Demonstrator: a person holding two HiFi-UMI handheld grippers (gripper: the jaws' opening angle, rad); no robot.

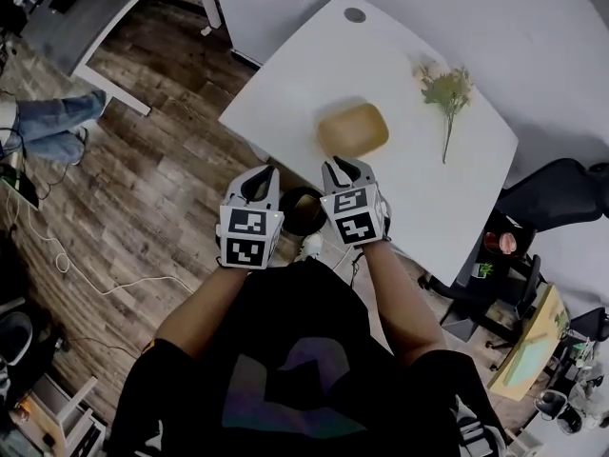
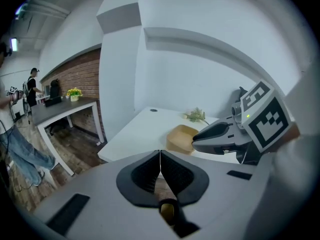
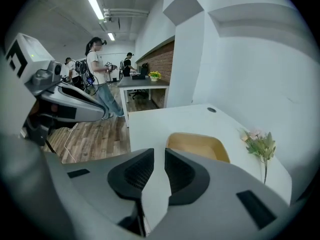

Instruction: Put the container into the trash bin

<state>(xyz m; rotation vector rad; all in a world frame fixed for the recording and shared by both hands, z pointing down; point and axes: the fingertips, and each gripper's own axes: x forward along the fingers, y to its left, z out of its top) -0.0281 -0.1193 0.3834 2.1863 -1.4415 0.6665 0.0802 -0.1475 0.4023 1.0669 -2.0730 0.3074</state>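
Hovering near rounded tan container (image 1: 353,129) on smooth white table (image 1: 285,93), left gripper (image 2: 160,154) pinched together, right gripper (image 3: 159,151) narrowly parted.

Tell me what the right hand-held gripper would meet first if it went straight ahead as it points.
Most likely the tan container on the white table: it lies straight ahead of the right hand-held gripper, nothing between. Height is hard to judge, so it might pass over.

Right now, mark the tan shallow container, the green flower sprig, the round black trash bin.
tan container (image 1: 353,129), head view, bare inner floor
flower sprig (image 1: 448,88), head view, leafy head
trash bin (image 1: 303,212), head view, dark interior
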